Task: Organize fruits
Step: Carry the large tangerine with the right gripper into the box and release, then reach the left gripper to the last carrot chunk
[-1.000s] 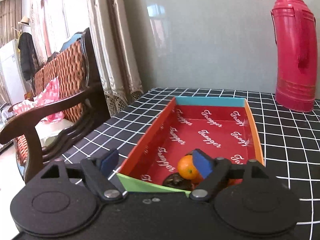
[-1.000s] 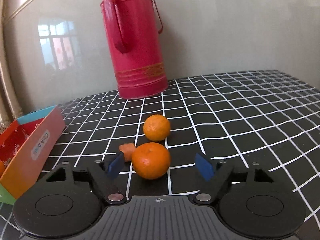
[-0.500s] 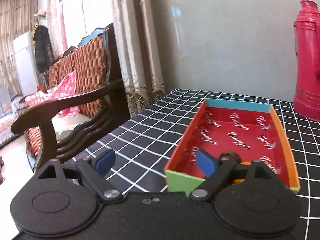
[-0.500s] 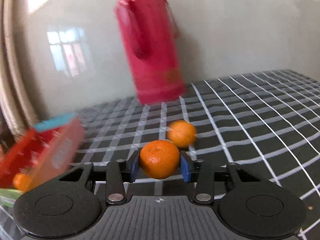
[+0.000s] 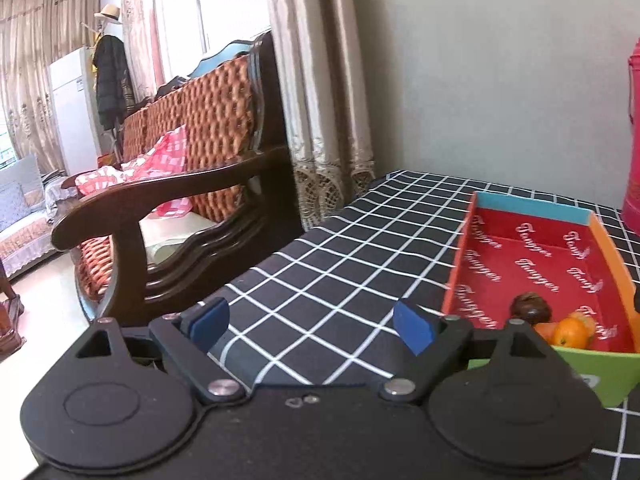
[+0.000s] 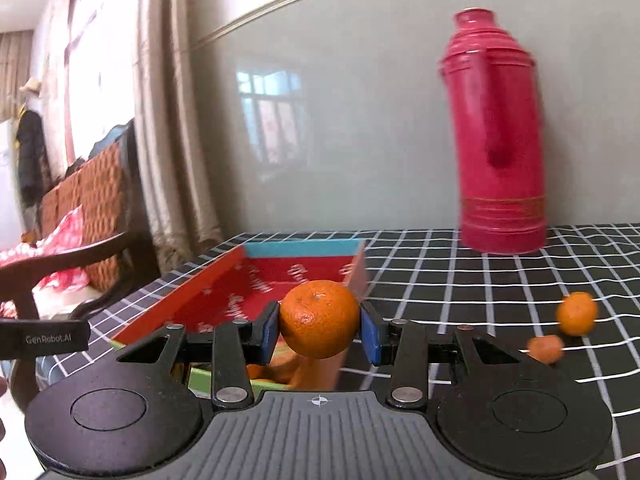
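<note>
The mandarin (image 6: 319, 319) sits clamped between the blue pads (image 6: 270, 332) of the right gripper (image 6: 319, 334), held in the air just in front of the box (image 6: 236, 264), low over its near end. The box is a shallow tray with a red printed floor, a blue far wall, orange side walls and a green near wall; it rests on the black checked tablecloth (image 6: 460, 280). In the left wrist view its near corner already holds small oranges (image 5: 570, 330) and a dark round fruit (image 5: 529, 307) touching them. The left gripper (image 5: 312, 322) hangs spread wide with nothing between its fingers, over the tablecloth just left of the box. To the right of the held mandarin, another orange (image 6: 577, 313) lies on the cloth with a smaller orange piece (image 6: 545, 349) just beside it. A red thermos (image 6: 498, 136) stands upright near the wall behind them. A wooden armchair (image 5: 192, 184) stands beside the table, with curtains (image 5: 316, 80) behind it.
</note>
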Demonstrator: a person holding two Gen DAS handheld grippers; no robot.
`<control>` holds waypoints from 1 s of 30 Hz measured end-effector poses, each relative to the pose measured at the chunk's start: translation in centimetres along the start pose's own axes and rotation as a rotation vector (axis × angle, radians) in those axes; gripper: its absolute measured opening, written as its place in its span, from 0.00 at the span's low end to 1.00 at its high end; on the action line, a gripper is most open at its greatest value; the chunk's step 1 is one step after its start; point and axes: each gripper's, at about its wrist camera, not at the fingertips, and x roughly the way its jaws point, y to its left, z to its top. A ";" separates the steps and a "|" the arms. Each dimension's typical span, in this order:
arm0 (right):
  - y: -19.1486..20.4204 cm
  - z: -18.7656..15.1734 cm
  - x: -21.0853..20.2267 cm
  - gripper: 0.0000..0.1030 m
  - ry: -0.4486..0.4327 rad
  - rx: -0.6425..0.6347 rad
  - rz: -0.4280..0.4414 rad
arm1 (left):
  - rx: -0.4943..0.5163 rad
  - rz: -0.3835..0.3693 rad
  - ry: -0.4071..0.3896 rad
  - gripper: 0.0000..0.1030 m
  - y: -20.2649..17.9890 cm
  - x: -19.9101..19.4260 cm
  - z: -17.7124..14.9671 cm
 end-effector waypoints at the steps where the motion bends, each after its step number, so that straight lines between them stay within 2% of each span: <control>1: 0.4 -0.1 0.4 0.41 0.004 -0.007 0.003 | -0.004 0.005 0.002 0.80 0.4 0.1 0.0; 5: 1.7 -0.6 1.2 0.41 0.019 -0.036 0.000 | -0.021 0.022 0.012 0.80 1.6 0.6 0.1; 8: 2.3 -1.0 1.8 0.42 -0.001 -0.068 -0.029 | -0.039 0.022 0.022 0.80 2.1 0.7 0.1; 10: 2.7 -1.1 2.1 0.49 -0.008 -0.080 -0.029 | -0.045 0.016 0.028 0.80 2.3 0.8 0.2; 12: 2.9 -1.1 1.9 0.80 -0.029 -0.082 -0.042 | -0.041 0.014 0.026 0.80 2.0 0.7 0.2; 16: 2.4 -0.6 0.7 0.85 -0.099 -0.077 -0.106 | -0.020 0.005 0.013 0.80 1.3 0.3 0.2; 20: 0.5 -0.2 -0.4 0.97 -0.135 -0.015 -0.188 | -0.011 -0.009 0.013 0.80 0.5 0.1 0.2; 25: -2.3 0.4 -1.6 1.00 -0.163 0.034 -0.336 | 0.003 -0.037 0.009 0.80 -0.9 -0.5 0.2; 30: -5.2 0.5 -2.4 1.00 -0.139 0.049 -0.494 | 0.016 -0.080 -0.014 0.80 -3.1 -1.6 0.4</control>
